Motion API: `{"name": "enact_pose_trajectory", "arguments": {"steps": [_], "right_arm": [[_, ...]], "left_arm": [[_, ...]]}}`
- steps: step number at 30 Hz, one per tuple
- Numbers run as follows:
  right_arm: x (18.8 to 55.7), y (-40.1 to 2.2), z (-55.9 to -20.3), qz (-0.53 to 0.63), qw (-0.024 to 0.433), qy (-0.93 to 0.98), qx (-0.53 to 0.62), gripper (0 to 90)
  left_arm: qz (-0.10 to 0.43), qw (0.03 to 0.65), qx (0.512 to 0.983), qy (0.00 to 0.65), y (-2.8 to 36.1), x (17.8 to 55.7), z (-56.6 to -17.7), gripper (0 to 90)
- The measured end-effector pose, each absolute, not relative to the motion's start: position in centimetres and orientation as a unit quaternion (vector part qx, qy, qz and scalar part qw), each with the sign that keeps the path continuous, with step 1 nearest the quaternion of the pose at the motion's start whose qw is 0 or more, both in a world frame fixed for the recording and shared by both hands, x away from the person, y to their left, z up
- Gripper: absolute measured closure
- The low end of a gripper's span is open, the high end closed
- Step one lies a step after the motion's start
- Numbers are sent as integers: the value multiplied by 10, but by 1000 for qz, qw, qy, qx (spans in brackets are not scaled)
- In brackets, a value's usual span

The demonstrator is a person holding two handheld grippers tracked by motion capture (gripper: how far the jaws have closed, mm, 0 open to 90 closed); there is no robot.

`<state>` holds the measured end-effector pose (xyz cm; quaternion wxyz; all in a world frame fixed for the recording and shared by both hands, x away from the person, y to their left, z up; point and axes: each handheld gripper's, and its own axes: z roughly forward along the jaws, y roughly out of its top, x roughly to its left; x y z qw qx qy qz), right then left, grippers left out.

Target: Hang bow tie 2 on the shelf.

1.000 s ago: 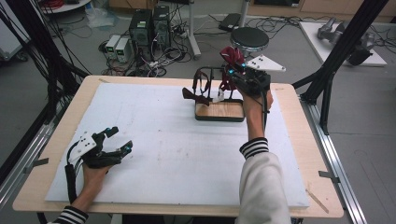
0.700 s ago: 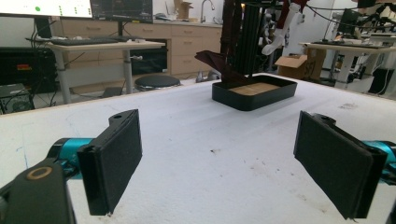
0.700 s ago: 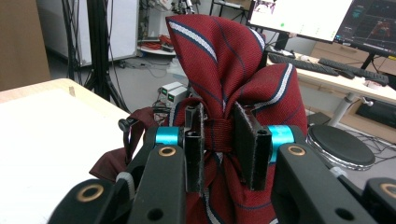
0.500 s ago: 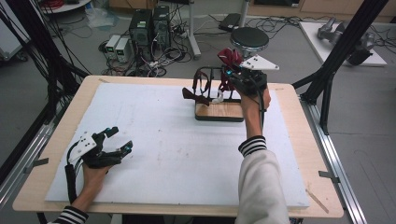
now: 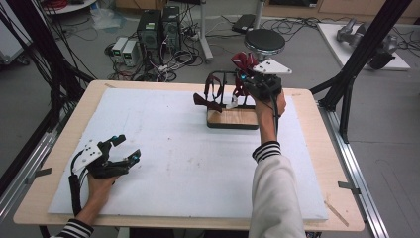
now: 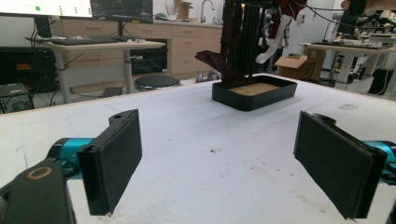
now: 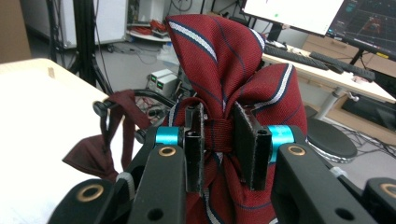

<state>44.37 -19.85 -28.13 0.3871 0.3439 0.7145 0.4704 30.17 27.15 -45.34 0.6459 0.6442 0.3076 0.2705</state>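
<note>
Gripping a striped bow tie [image 7: 224,70] at its knot, the right gripper [image 7: 220,140] is held above the rack [image 5: 233,118]; the left gripper [image 6: 219,154] is rested wide, empty.

No words, labels, brand names or numbers are showing clearly enough to read in any view. The monitor [image 6: 56,8] behind the table in the left gripper view is displaying something, possibly lines of text, but it is coming through only as a blur, and the screen [image 7: 299,14] in the right gripper view is showing nothing legible either.
</note>
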Motion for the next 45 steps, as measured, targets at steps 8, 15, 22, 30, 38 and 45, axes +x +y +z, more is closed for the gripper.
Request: {"name": "enact_pose_trajectory", "arguments": {"steps": [8,15,22,30,38,45], "right_arm": [[449,-197,-285,459,392,724,335,744],[452,-194,-287,443,394,734,331,744],[455,-196,-290,431,395,738,335,744],[458,-195,-293,427,397,739,337,743],[458,-192,-289,432,401,737,332,744],[458,-192,-274,436,412,730,328,743]], "left_arm": [[272,645,645,307,271,302,-453,156],[272,645,645,307,271,301,-453,156],[272,645,645,307,271,302,-453,156],[272,645,645,307,271,301,-453,156],[272,645,644,307,271,302,-453,156],[272,645,645,307,271,302,-453,156]]}}
